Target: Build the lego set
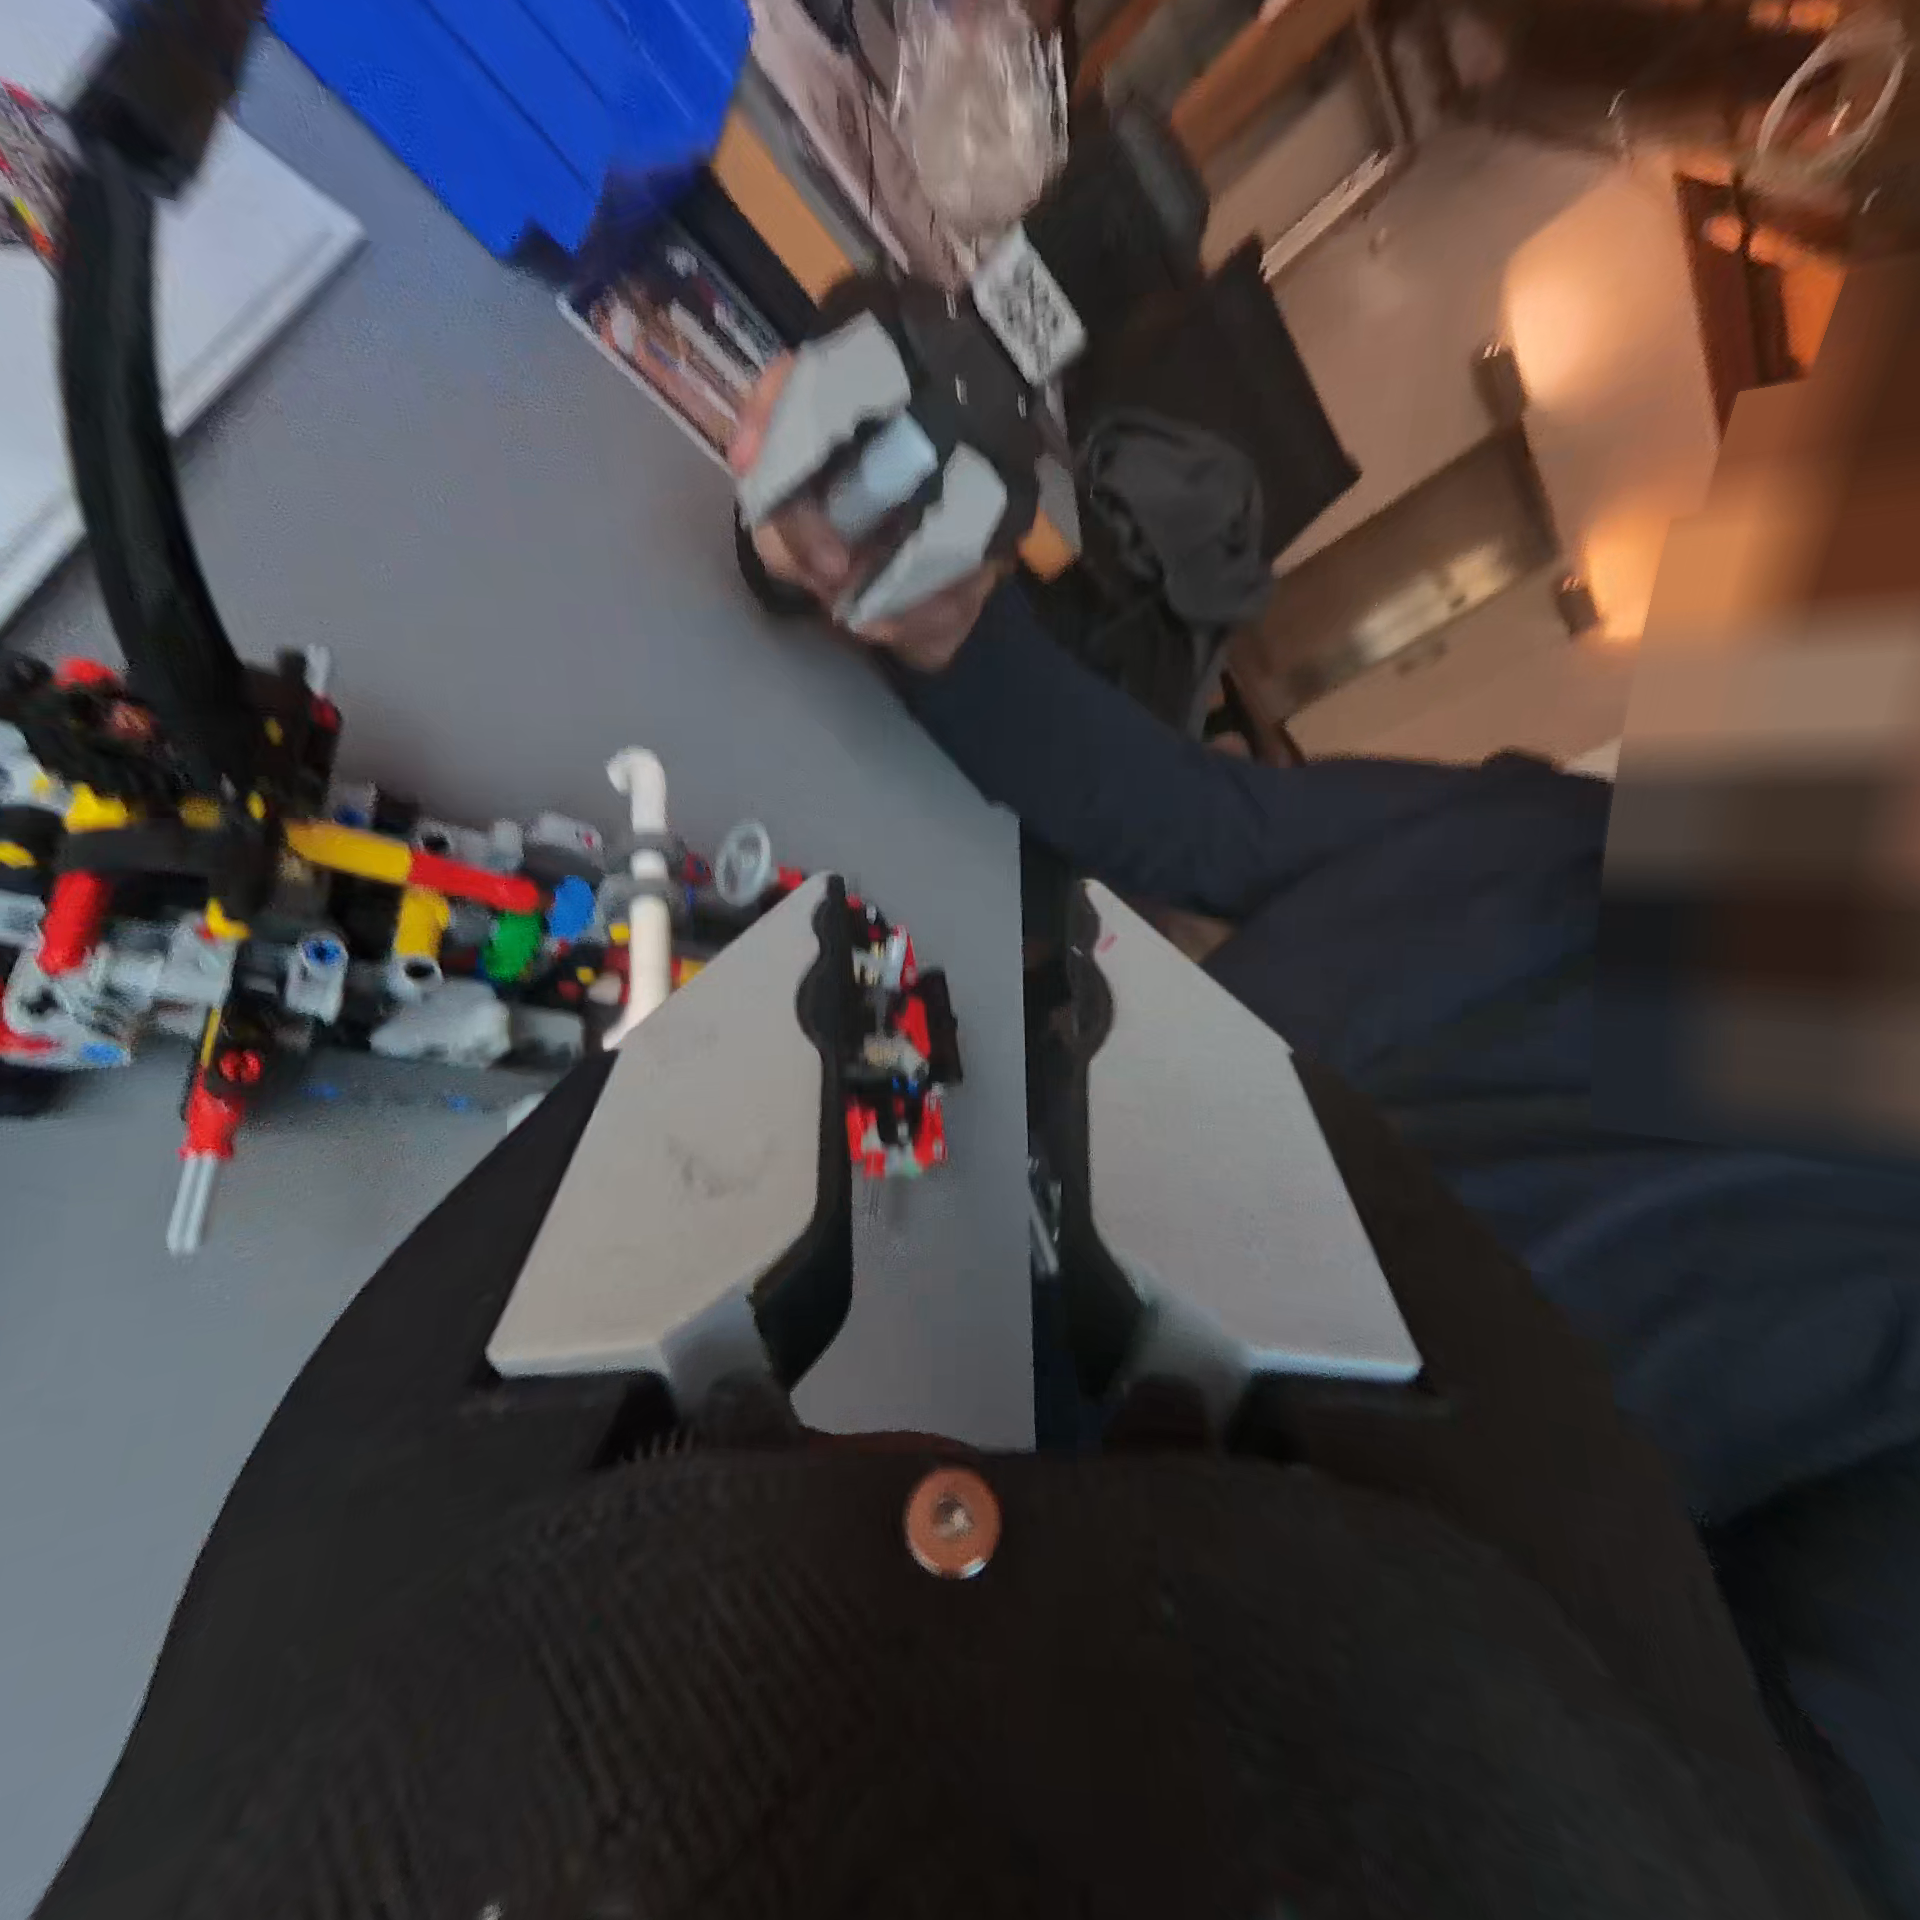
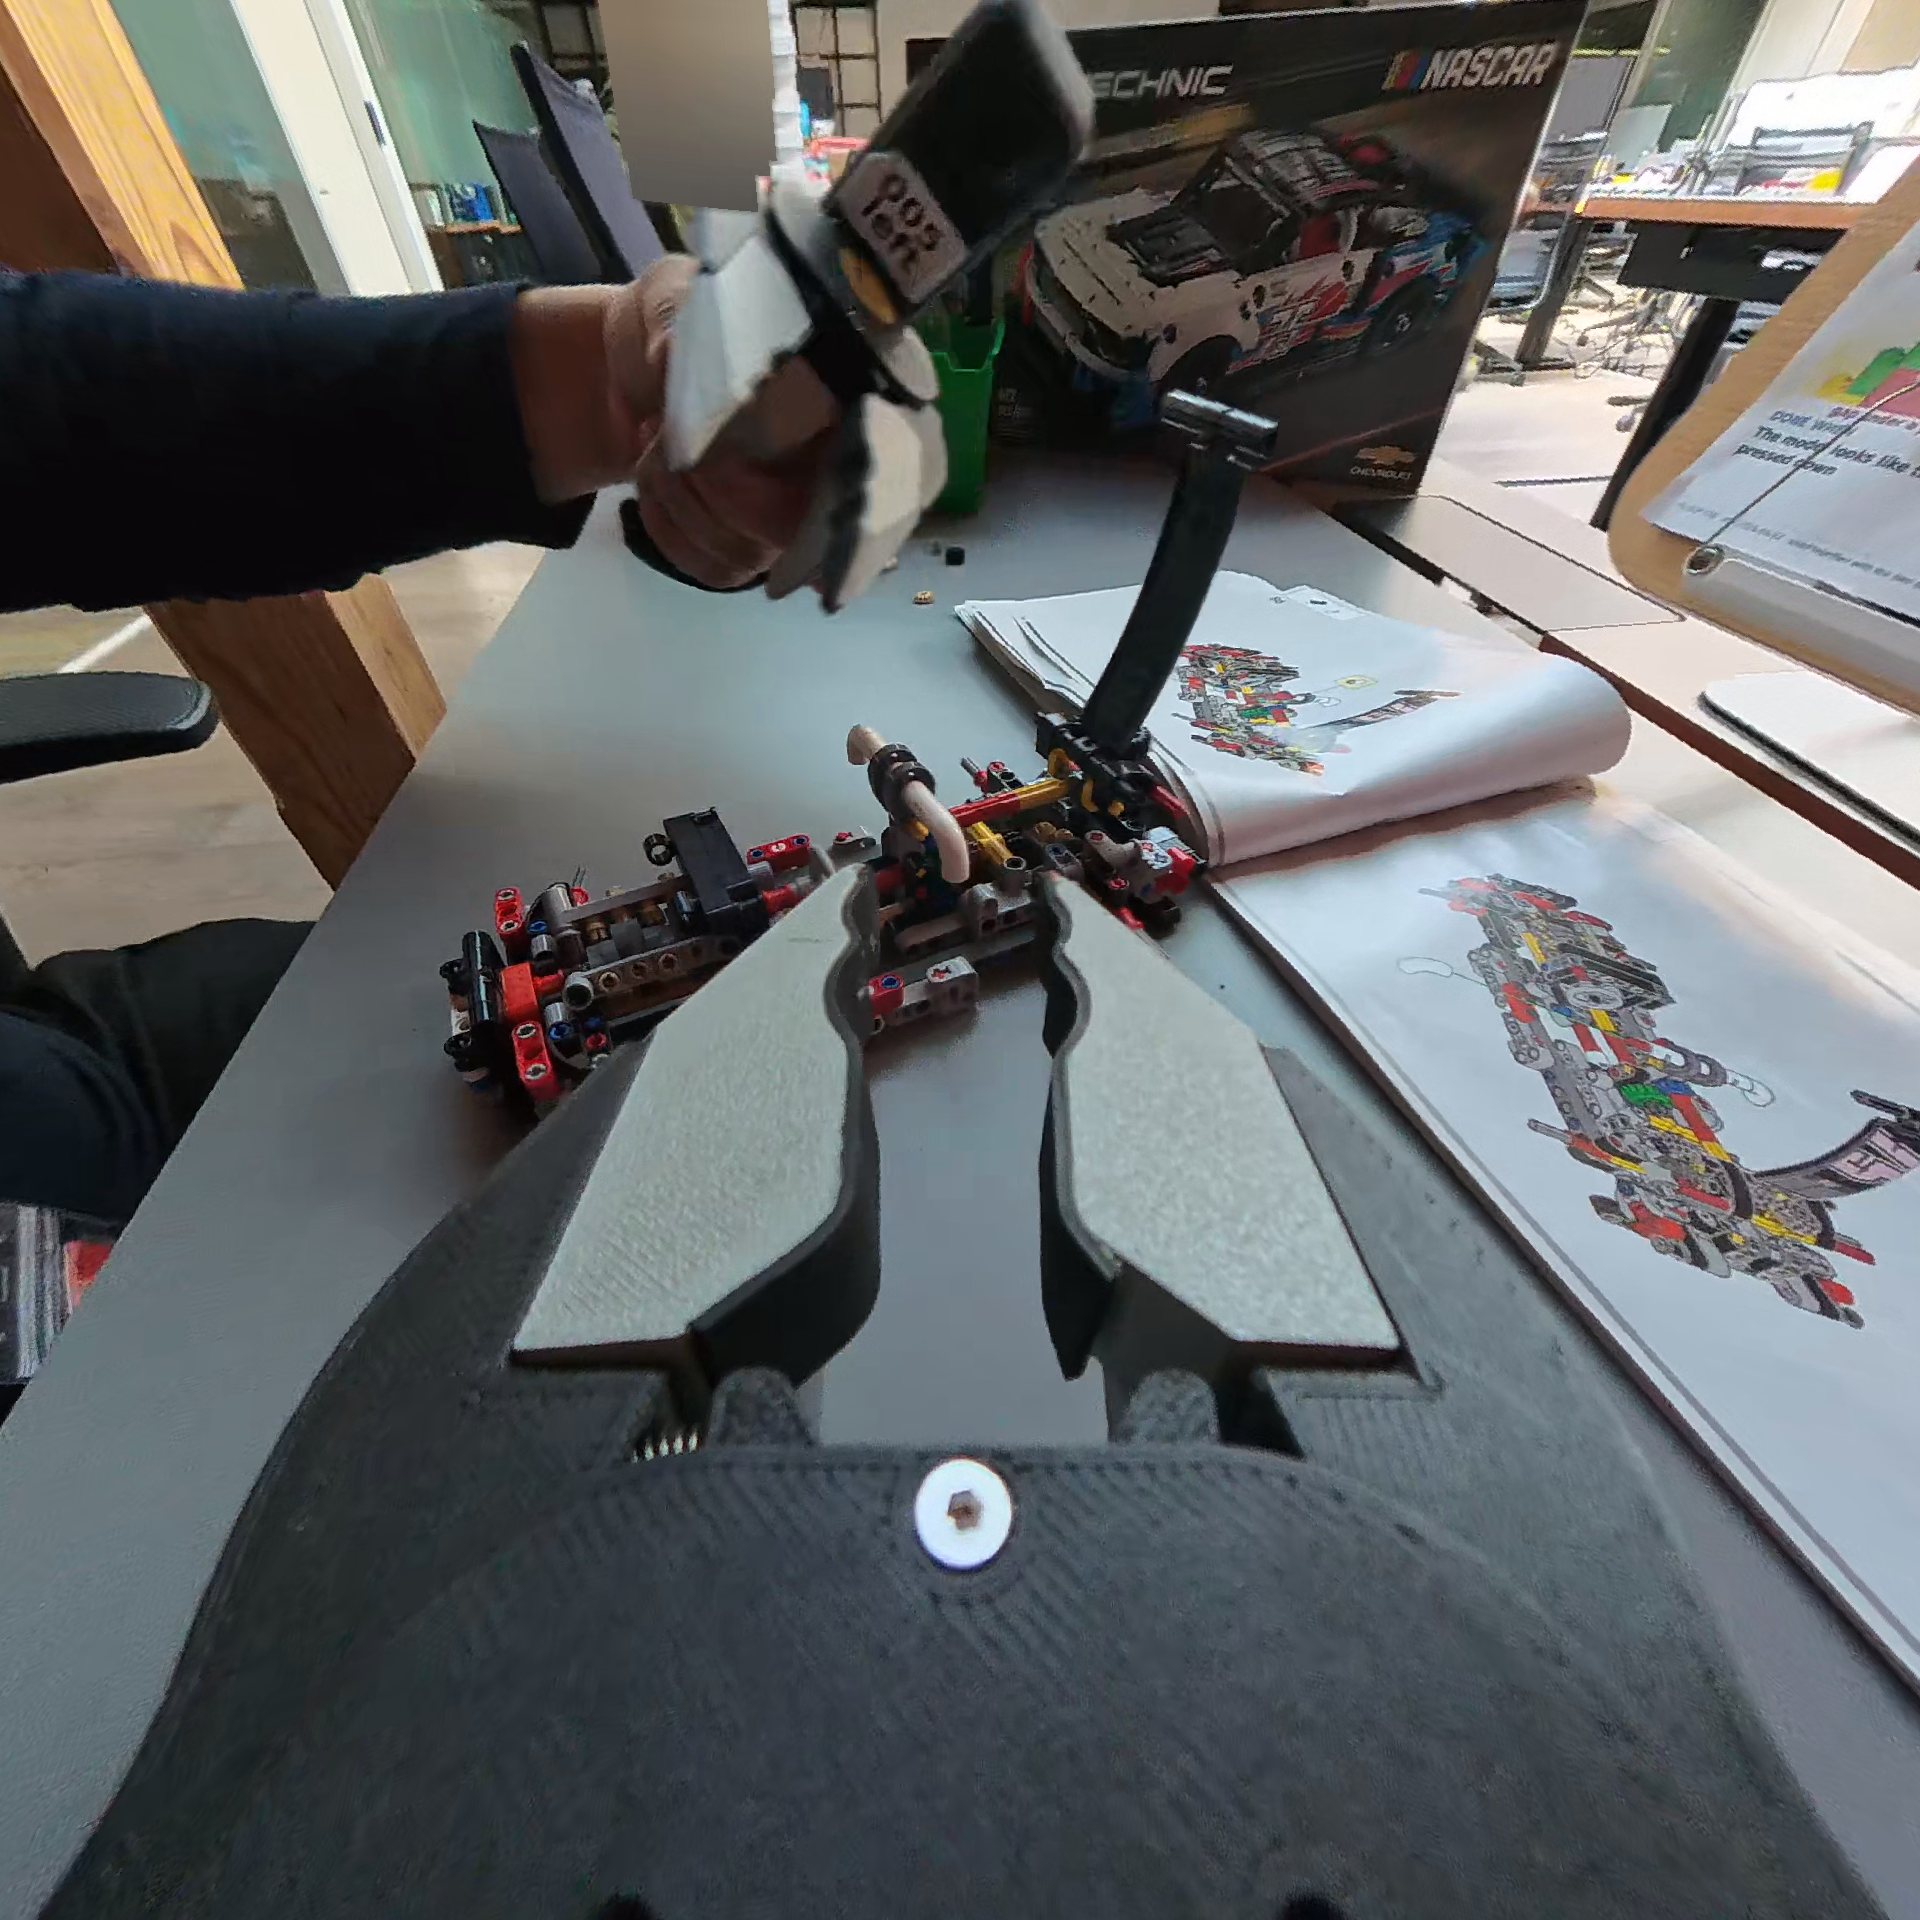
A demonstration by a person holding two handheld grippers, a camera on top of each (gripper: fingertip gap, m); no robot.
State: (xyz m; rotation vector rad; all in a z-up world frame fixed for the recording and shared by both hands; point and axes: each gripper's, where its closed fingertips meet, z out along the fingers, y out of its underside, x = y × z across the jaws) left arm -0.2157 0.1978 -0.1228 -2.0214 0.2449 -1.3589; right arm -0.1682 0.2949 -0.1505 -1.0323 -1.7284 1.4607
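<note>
A partly built brick car chassis (image 2: 623,935) lies on the grey table (image 2: 644,675), with a white bent pipe (image 2: 940,821) and a tall black arch (image 2: 1164,582) on it. My right gripper (image 2: 954,914) is open just short of the chassis middle; a small grey and red beam (image 2: 925,982) lies between its fingertips, not pressed. In the left wrist view it (image 1: 883,488) is off the model. My left gripper (image 1: 956,914) is open; the chassis' red and black end (image 1: 894,1049) shows blurred through its gap. In the right wrist view it (image 2: 821,561) is raised above the table with nothing seen in it.
An open instruction booklet (image 2: 1403,727) and a large printed sheet (image 2: 1558,1039) lie right of the chassis. A box with a car picture (image 2: 1299,239) and a green container (image 2: 966,416) stand behind. A blue bin (image 1: 520,114), a wooden post (image 2: 291,675) and a person's dark sleeve (image 2: 260,436) are near. Across from one pair of fingers to the other is roughly 12 cm. My left tips are roughly 7 cm from the white bent pipe (image 2: 940,821).
</note>
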